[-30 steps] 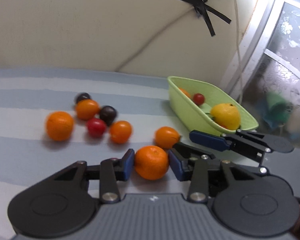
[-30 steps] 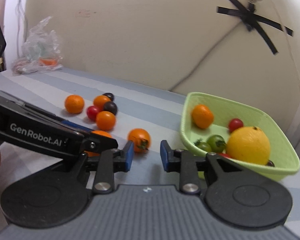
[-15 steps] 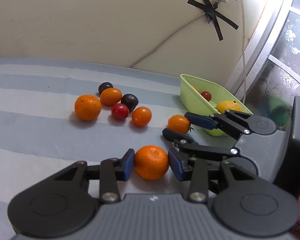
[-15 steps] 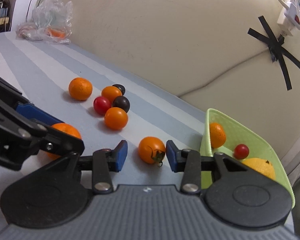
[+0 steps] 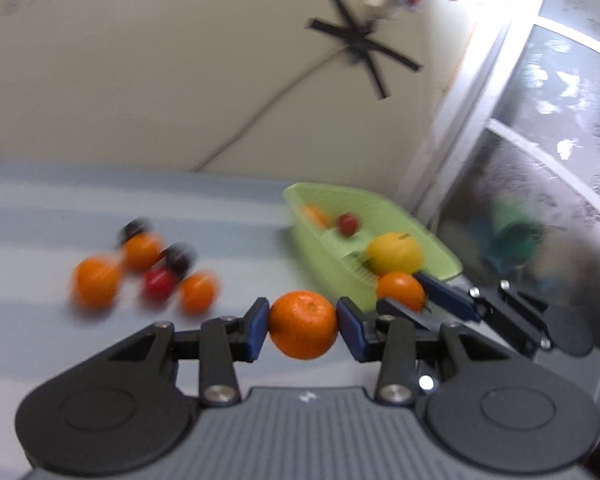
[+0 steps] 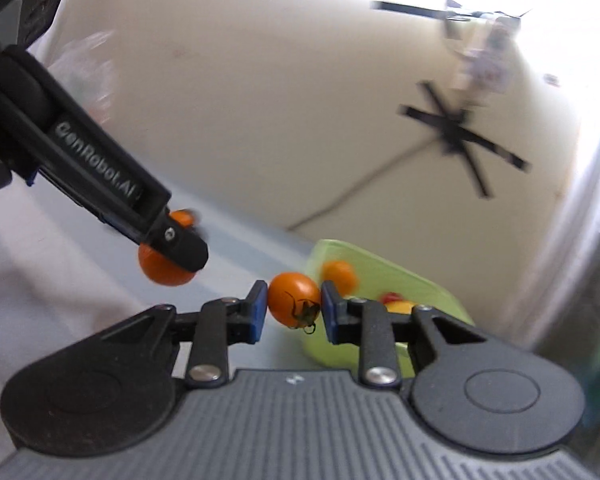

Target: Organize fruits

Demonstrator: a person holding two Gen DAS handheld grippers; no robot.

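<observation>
My left gripper [image 5: 302,326] is shut on a mandarin orange [image 5: 303,325], held above the striped cloth. My right gripper [image 6: 293,305] has its jaws closing on an orange tomato [image 6: 294,299] with a green stalk, and the blue pads press its sides. In the left wrist view that tomato [image 5: 400,291] and the right gripper [image 5: 410,300] show just in front of the green basket [image 5: 440,258]. The basket [image 6: 432,292] holds a yellow citrus [image 5: 394,253], a small red tomato [image 5: 347,224] and an orange fruit [image 6: 339,275]. The left gripper's arm [image 6: 100,172] crosses the right wrist view with the mandarin [image 6: 164,268].
Several loose fruits [image 5: 148,270], orange, red and dark, lie blurred on the blue-striped cloth at the left. A cream wall with a black tape cross [image 5: 364,48] and a cable stands behind. A window frame [image 5: 460,128] borders the right side.
The right gripper opened around the orange tomato, then closed on it and lifted it toward the basket. The left gripper has risen with the mandarin still held.
</observation>
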